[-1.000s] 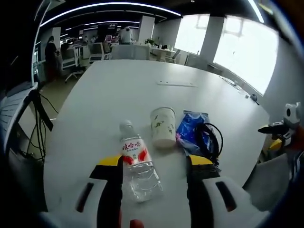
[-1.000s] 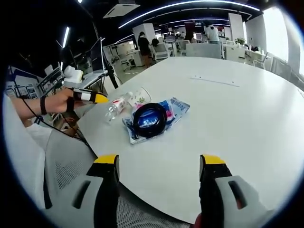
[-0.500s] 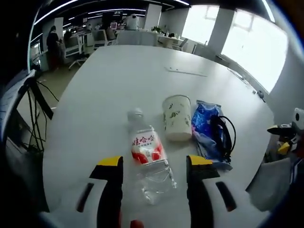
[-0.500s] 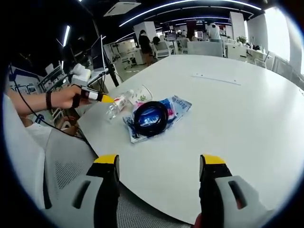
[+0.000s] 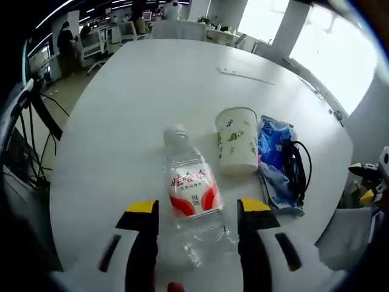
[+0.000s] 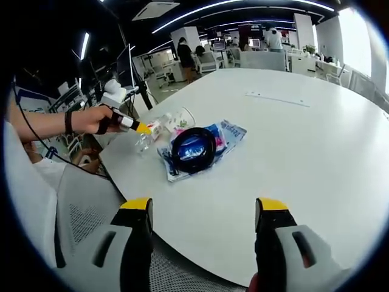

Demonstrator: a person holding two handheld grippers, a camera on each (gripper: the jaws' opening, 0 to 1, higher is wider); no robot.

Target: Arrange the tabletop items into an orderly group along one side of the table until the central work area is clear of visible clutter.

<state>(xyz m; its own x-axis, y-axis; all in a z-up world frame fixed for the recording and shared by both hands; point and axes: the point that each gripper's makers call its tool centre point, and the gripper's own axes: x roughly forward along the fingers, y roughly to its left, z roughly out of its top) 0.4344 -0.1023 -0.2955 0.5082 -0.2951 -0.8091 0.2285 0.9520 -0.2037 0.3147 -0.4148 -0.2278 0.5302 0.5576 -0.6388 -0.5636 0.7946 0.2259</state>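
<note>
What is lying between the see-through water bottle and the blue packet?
A white paper cup with a green leaf print lies on its side between the clear plastic water bottle with the red label and the blue plastic packet, as the left gripper view shows.

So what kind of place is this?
Most likely an open-plan office: a big white meeting table, desks with office chairs behind it, and strip ceiling lights overhead.

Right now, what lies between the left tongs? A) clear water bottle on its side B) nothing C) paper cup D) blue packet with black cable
A: in the left gripper view the clear water bottle lies on its side with its base between the open left tongs; the paper cup and blue packet sit further off to the side.
</note>
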